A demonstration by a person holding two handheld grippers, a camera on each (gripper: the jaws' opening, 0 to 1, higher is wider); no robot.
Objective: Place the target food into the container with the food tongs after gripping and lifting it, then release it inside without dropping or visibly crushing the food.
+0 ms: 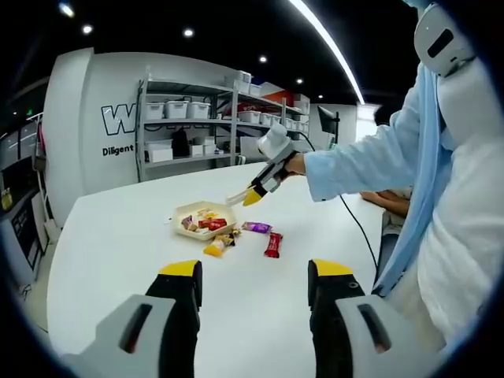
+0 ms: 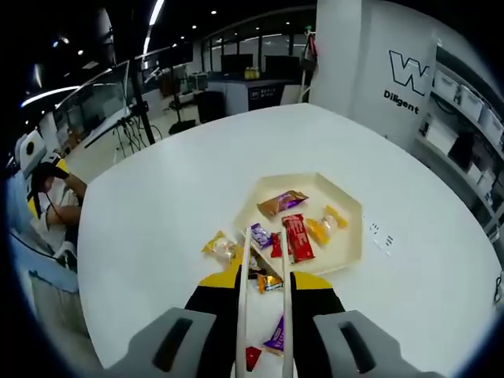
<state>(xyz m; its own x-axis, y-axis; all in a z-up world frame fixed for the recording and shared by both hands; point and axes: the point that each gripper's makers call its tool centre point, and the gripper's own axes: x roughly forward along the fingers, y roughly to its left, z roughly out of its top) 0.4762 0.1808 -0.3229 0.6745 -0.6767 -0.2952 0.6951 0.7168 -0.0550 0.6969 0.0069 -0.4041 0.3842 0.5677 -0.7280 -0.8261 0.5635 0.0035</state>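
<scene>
In the left gripper view, the left claw (image 1: 253, 287) hangs open and empty low over the white worktop (image 1: 118, 236), well apart from the tray (image 1: 203, 219) of wrapped snacks, while the right claw (image 1: 253, 194) holds the tongs (image 1: 238, 197) just above that tray. In the right gripper view, the right claw (image 2: 264, 295) is closed on the tongs (image 2: 266, 260), whose slightly parted tips point straight ahead at the purple snack (image 2: 261, 235) on the tray's (image 2: 346, 252) near rim, so the right hand is far nearer.

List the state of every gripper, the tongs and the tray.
Left gripper: open, empty, above the table.
Right gripper: shut on the tongs.
Tongs: arms apart, nothing between them.
Tray: flat on the table, several wrapped snacks inside.
Red packet: on the table, outside the tray.
</scene>
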